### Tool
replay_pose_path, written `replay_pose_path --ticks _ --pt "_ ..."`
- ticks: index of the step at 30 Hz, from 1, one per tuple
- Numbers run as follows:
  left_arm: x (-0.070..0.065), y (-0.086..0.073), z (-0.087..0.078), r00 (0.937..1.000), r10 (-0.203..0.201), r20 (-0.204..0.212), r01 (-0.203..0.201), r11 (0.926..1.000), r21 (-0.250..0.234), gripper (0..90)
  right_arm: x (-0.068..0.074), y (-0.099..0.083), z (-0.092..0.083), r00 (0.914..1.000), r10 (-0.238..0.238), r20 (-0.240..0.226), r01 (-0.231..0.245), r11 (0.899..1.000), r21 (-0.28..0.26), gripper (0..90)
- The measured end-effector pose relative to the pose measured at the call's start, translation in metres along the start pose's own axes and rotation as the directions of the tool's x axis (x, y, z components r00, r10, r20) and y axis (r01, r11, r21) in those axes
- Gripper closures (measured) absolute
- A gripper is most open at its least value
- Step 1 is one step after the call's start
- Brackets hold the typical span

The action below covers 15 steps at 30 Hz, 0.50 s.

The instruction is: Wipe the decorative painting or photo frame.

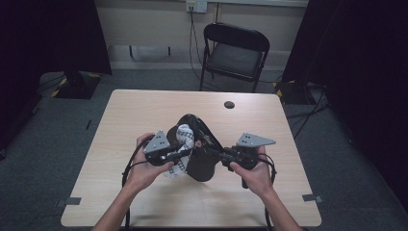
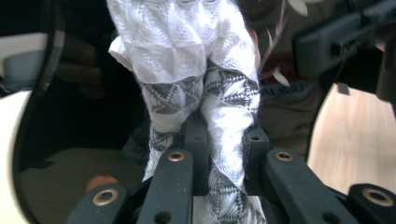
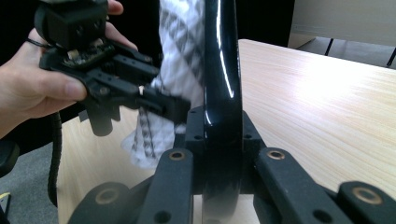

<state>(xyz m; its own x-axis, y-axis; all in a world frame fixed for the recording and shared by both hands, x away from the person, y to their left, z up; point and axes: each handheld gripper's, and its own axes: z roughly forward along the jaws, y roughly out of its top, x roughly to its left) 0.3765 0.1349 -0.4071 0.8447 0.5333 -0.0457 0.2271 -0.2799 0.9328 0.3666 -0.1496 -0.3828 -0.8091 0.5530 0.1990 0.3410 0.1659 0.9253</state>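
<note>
Left claw (image 1: 185,153) pinches cloth (image 1: 184,139) beside shoe (image 1: 204,144) rim.

The high view is looking forward and down on the table (image 1: 144,110). Each gripper view is looking closely along its own jaws; all three are sharing the white cloth (image 1: 183,137) and glossy black shell (image 3: 222,70).

Lab/recording studio: black curtains (image 1: 43,33), lone table (image 1: 144,110), folding chair (image 1: 235,53), floor cables (image 1: 308,113)
</note>
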Motion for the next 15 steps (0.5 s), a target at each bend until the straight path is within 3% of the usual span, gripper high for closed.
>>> replay_pose_path --ticks 4,8,12,15 --pt "0.003 -0.011 0.006 0.9998 0.005 0.018 -0.006 0.9988 0.049 77.9 0.000 0.000 0.000 1.0000 0.000 0.005 0.000 1.000 0.000 80.8" --pt "0.013 -0.022 0.007 1.0000 -0.004 -0.007 0.004 0.9953 0.097 78.0 0.000 0.000 0.001 0.9999 0.004 0.012 -0.003 1.000 -0.006 79.9" --pt "0.020 -0.020 0.000 0.9988 -0.018 -0.045 0.021 0.9972 0.072 78.3 -0.001 0.000 0.001 0.9999 0.004 0.009 -0.004 1.000 -0.005 80.1" --pt "0.030 -0.021 -0.007 0.9930 -0.041 -0.110 0.047 0.9975 0.052 78.2 -0.001 0.000 0.001 1.0000 0.004 0.008 -0.004 1.000 -0.007 80.1"
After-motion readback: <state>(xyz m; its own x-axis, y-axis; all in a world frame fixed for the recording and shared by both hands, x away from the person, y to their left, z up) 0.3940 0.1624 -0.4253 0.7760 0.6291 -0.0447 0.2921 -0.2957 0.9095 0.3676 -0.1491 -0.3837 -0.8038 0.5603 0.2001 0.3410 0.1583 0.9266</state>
